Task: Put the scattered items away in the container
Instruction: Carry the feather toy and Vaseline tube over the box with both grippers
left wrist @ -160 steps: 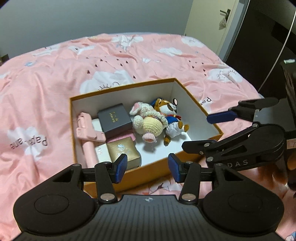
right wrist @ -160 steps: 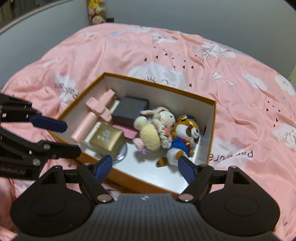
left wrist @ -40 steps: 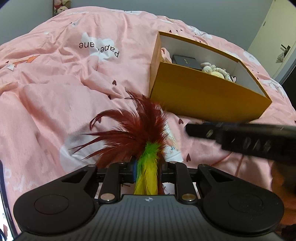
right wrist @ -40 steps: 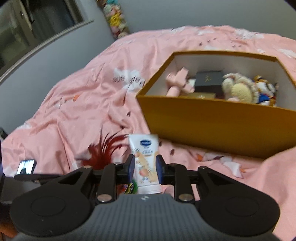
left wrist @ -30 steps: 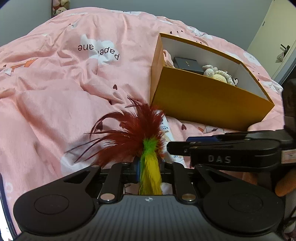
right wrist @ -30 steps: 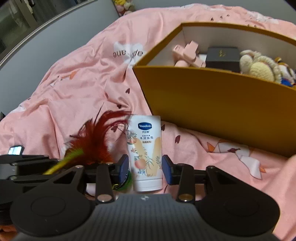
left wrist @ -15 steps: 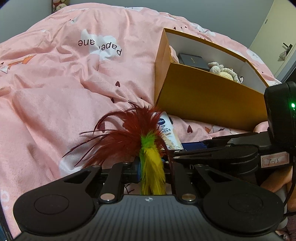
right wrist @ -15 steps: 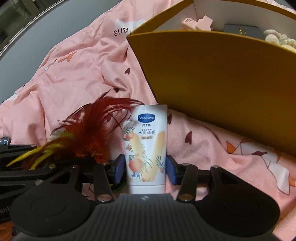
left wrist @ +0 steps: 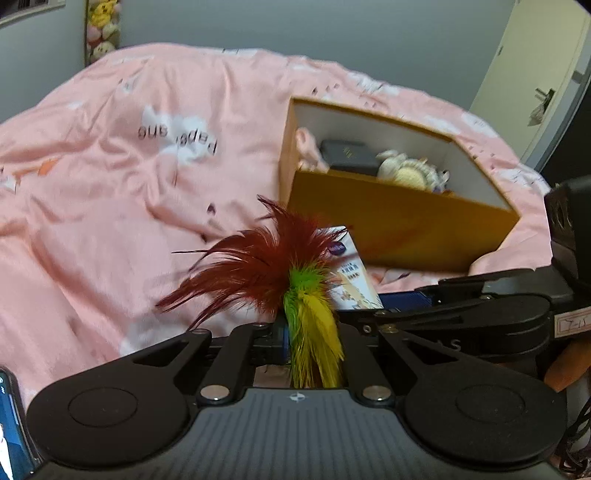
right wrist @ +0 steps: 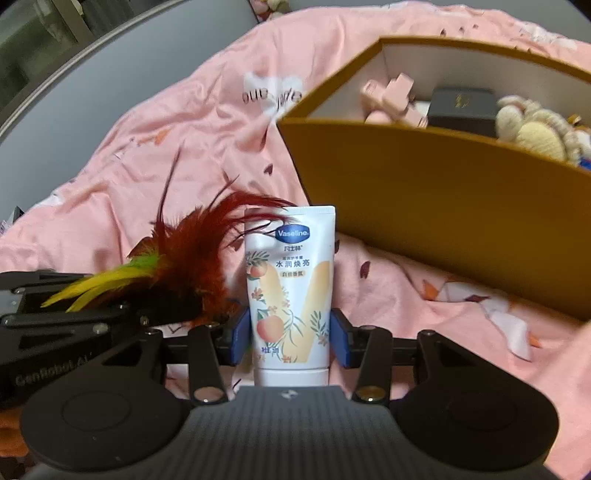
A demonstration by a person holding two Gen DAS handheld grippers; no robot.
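Note:
My left gripper (left wrist: 312, 332) is shut on a feather toy (left wrist: 273, 266) with red, green and yellow plumes, held above the bed. It also shows in the right wrist view (right wrist: 192, 243). My right gripper (right wrist: 290, 334) is shut on a white Vaseline lotion tube (right wrist: 290, 280), lifted off the bedding; the tube also shows in the left wrist view (left wrist: 351, 277). The orange box (left wrist: 399, 225), white inside, stands ahead and to the right. It holds a pink item (right wrist: 391, 96), a black box (right wrist: 461, 105) and a crochet doll (right wrist: 535, 129).
Pink patterned bedding (left wrist: 129, 177) covers the bed all around. A phone screen (left wrist: 11, 417) shows at the lower left edge. A door (left wrist: 546, 74) and dark furniture lie to the far right. Plush toys (left wrist: 101, 33) sit against the back wall.
Both grippers have risen with their loads. The right gripper's jaws have closed onto the lotion tube and lifted it. The box now shows more of its inside.

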